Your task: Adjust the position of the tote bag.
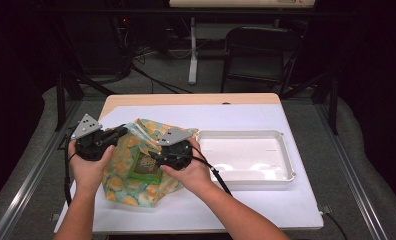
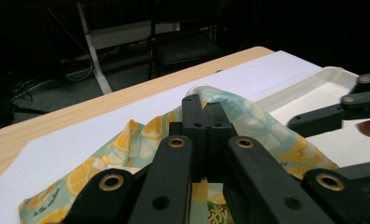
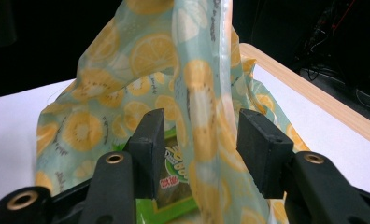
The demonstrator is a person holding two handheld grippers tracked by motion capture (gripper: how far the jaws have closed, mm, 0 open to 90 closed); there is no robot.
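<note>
left gripper (image 2: 205, 122) clamping lemon-print bag (image 1: 121, 172) rim | right gripper (image 3: 202, 144) gaping around bag fold, not pressing | green packet (image 1: 145, 166) showing inside, label unreadable

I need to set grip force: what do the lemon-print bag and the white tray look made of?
Bag: thin, soft plastic film, it seems; semi-translucent, since a green packet shows through, and it drapes in folds. Tray: probably rigid moulded plastic, white and slightly glossy, with rounded corners.
</note>
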